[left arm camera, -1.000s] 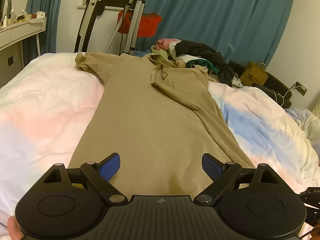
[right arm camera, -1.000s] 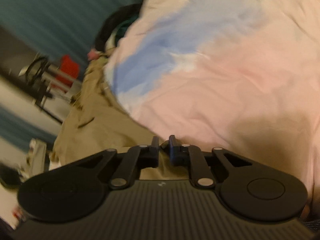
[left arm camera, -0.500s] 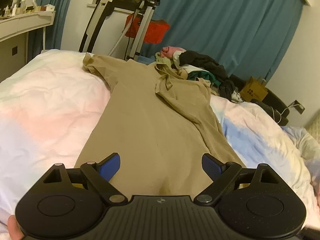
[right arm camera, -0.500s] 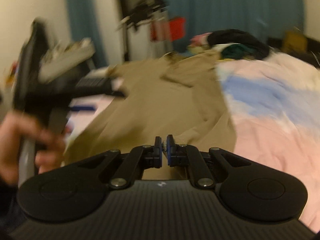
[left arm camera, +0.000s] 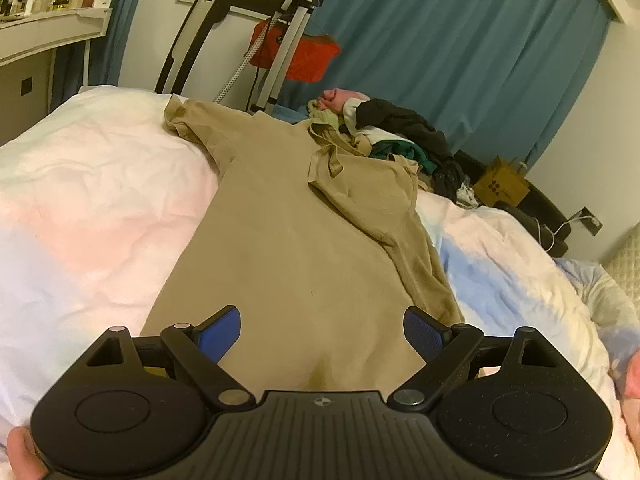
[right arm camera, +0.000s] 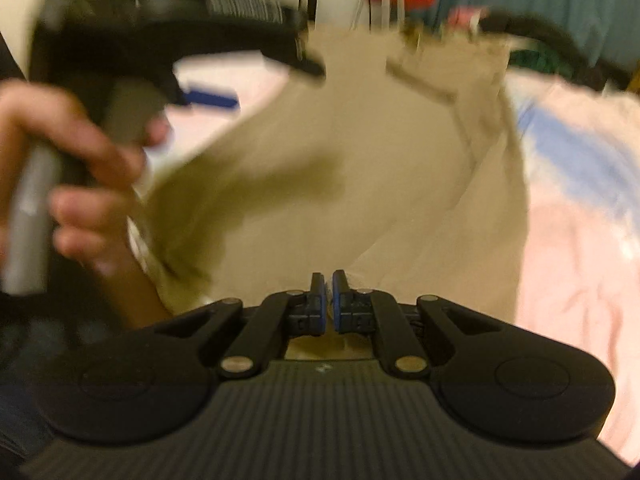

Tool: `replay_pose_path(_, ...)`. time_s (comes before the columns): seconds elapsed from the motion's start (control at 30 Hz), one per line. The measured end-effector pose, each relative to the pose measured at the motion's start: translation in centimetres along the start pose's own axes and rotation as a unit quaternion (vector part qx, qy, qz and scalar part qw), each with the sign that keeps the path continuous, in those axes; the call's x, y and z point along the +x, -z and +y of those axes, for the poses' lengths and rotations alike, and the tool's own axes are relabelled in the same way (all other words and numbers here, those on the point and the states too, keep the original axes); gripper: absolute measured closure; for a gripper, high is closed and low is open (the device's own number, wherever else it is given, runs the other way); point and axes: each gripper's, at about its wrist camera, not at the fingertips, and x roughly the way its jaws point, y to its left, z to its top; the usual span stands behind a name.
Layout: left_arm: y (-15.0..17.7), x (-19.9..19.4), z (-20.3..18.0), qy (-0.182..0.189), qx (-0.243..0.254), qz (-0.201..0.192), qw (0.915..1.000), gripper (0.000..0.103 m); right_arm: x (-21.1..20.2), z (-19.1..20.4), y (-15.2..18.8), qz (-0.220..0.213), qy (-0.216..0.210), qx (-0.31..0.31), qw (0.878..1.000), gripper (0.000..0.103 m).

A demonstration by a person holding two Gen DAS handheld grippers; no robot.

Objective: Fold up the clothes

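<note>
Since earlier frame, our right claw (right arm camera: 327, 300) swung over tan shirt (left arm camera: 296, 248); pads pressed together, pinching hem. Left claw (left arm camera: 322, 330) spread. Risk: thin pinch slips, right side, folded over toward 12 o'clock, bunches.

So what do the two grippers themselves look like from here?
Both match: the left gripper and right gripper have matte black bodies with a ribbed centre panel, two round raised discs at the sides, black linkage arms on silver pivot pins, and blue textured pads on the fingers. A small cross-in-circle mark sits at mid-front. The right wrist view shows the left one's grey handle, blurred. No cables or sleeves visible.
</note>
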Motion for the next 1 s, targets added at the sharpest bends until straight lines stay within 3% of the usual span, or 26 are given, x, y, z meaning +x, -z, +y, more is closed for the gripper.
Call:
replay_pose_path(0.13,-0.2,0.2,-0.1,0.003,0.0,0.002,1.0,0.013,0.8,-1.3,-0.1,0.028,-0.012,0.04,0.999,0.093)
replay_pose_path(0.2,-0.4,0.5,-0.2,0.001,0.005,0.005,1.0,0.013,-0.1,-2.4,-0.3,0.023,-0.026,0.072,0.997,0.085)
replay_pose_path(0.27,-0.8,1.1,-0.3,0.001,0.007,0.014,0.9999,0.013,-1.8,-4.0,-0.8,-0.007,-0.036,0.105,0.994,0.039)
replay_pose_path(0.3,-1.2,1.6,-0.4,0.002,0.004,0.022,0.9998,0.013,-2.7,-4.8,-1.1,-0.025,-0.039,0.119,0.992,0.031)
replay_pose_path(0.47,-4.3,4.8,-1.6,0.002,-0.016,0.046,0.9988,0.013,-4.6,-9.3,-4.5,-0.107,-0.018,0.183,0.977,0.031)
replay_pose_path(0.63,-6.9,11.7,-4.2,0.001,-0.029,0.077,0.9966,0.013,-2.3,-14.4,-5.9,-0.177,0.022,0.269,0.947,0.031)
replay_pose_path(0.83,-8.5,22.4,-5.6,0.004,-0.097,0.11,0.9892,0.027,0.9,-19.0,-1.6,-0.158,0.035,0.358,0.92,0.03)
replay_pose_path(0.93,-9.3,25.6,-6.5,-0.011,-0.078,0.079,0.9938,0.033,1.1,-19.7,-1.1,-0.157,0.027,0.37,0.915,0.03)
replay_pose_path(0.97,-9.6,26.4,-6.7,-0.017,-0.074,0.071,0.9946,0.04,1.4,-19.7,-1.3,-0.158,0.026,0.368,0.916,0.03)
replay_pose_path(1.0,-9.9,27.1,-6.9,-0.024,-0.071,0.063,0.9952,0.054,1.7,-19.7,-1.6,-0.158,0.027,0.364,0.917,0.03)
